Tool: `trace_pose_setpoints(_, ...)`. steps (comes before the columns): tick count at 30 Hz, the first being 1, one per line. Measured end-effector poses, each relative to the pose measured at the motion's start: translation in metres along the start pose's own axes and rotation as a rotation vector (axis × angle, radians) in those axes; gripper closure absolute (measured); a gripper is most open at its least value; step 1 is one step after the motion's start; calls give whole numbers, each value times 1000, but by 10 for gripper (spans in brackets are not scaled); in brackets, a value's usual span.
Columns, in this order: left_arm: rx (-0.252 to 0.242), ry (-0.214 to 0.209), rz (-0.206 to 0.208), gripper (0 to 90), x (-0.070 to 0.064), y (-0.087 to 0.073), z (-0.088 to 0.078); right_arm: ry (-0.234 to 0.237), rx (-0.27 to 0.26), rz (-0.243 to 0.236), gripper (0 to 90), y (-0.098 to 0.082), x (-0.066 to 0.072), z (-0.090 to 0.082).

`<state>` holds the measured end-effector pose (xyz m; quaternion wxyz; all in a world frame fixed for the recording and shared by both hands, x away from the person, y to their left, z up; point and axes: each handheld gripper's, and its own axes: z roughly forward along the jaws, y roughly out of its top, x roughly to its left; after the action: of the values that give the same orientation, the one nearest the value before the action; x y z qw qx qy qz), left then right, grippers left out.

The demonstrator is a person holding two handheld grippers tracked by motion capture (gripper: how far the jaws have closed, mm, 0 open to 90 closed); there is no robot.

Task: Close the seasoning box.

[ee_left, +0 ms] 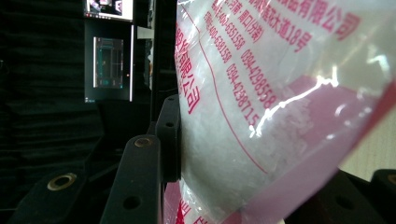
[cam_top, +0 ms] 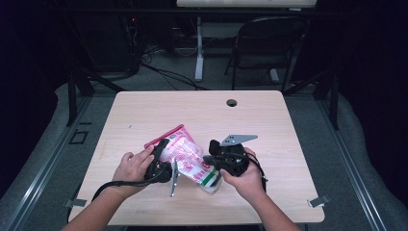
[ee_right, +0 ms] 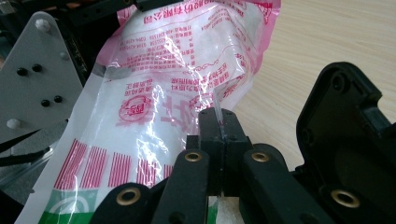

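Left gripper (cam_top: 161, 156) gripping; right gripper (ee_right: 219, 123) seemingly clamped.

A clear plastic bag (cam_top: 185, 156) with pink-red print, a pink top edge and a green stripe at its near end sits tilted near the bench's (cam_top: 269, 115) middle.

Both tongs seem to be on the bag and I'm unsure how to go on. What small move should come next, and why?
Probably ease the right tongs away from the left tongs: both pinch the bag, the right on a thin clear fold, so a gentle pull may part it.
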<state>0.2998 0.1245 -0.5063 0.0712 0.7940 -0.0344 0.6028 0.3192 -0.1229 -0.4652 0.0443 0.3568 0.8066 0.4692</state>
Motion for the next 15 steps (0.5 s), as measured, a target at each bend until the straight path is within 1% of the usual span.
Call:
trace_pose_setpoints(3,-1,12,19,635,-2,0,0,-10,20,-16,900,-1,1,2)
trace_pose_setpoints(5,0,8,19,635,-3,1,1,-21,32,-33,900,-1,1,3)
trace_pose_setpoints(7,1,19,39,635,-3,1,1,-32,39,-44,900,-2,2,4)
trace_pose_setpoints(8,2,17,38,635,-4,1,1,-41,45,-55,900,-2,3,5)
trace_pose_setpoints(9,-5,19,28,635,-5,1,1,-45,49,-59,900,-2,3,5)
trace_pose_setpoints(10,0,20,36,635,-5,1,1,-48,50,-62,900,-3,3,6)
trace_pose_setpoints(11,0,24,41,635,-5,2,1,-49,47,-59,900,-3,3,6)
trace_pose_setpoints(12,-14,30,30,636,-6,2,2,-51,49,-58,900,-3,2,6)
trace_pose_setpoints(15,-5,27,34,636,-6,2,2,-57,43,-56,900,-3,1,6)
